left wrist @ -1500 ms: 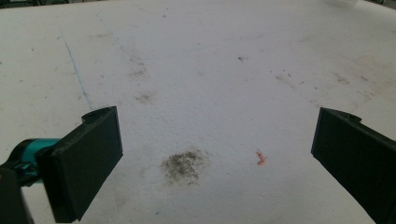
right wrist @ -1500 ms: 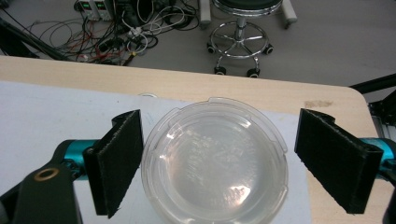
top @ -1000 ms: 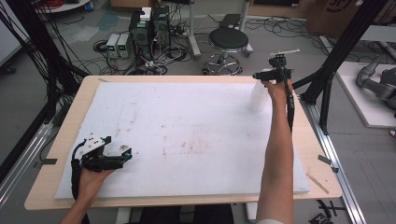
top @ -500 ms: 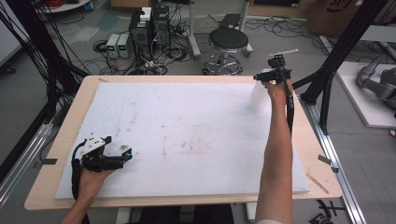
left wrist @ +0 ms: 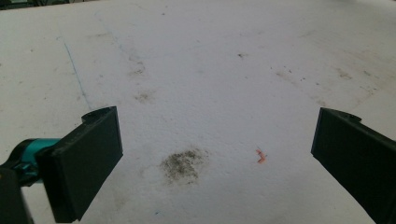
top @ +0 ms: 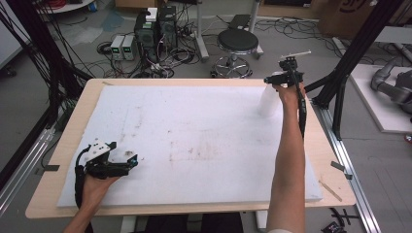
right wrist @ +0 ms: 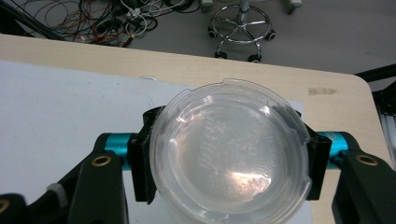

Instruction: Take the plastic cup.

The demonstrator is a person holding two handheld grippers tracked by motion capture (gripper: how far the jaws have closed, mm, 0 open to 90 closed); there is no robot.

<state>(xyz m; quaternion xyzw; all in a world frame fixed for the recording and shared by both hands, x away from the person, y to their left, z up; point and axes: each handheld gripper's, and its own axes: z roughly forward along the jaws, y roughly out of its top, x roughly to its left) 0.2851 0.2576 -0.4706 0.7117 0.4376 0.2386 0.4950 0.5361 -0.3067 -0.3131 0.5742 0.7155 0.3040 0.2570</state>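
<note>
Right tool (right wrist: 231, 168): I see its two black jaws pressed on both sides of a clear plastic container (right wrist: 229, 154); the jaws have just been closing, and now they grip it.
Container: round, translucent, with a lid on top; it stands upright on the white foam sheet (top: 194, 126), at the far right corner of the table (top: 335, 160), near the sheet's back edge. In the high view it looks like a pale cylinder (top: 268, 101) under my right hand.
Left tool (left wrist: 215, 158): its jaws stand wide apart, with nothing between them, only the stained foam below. In the high view it rests low (top: 132, 161) at the near left part of the sheet, well apart from the container.
Floor behind the table: a black stool (top: 237, 42) and many cables.
</note>
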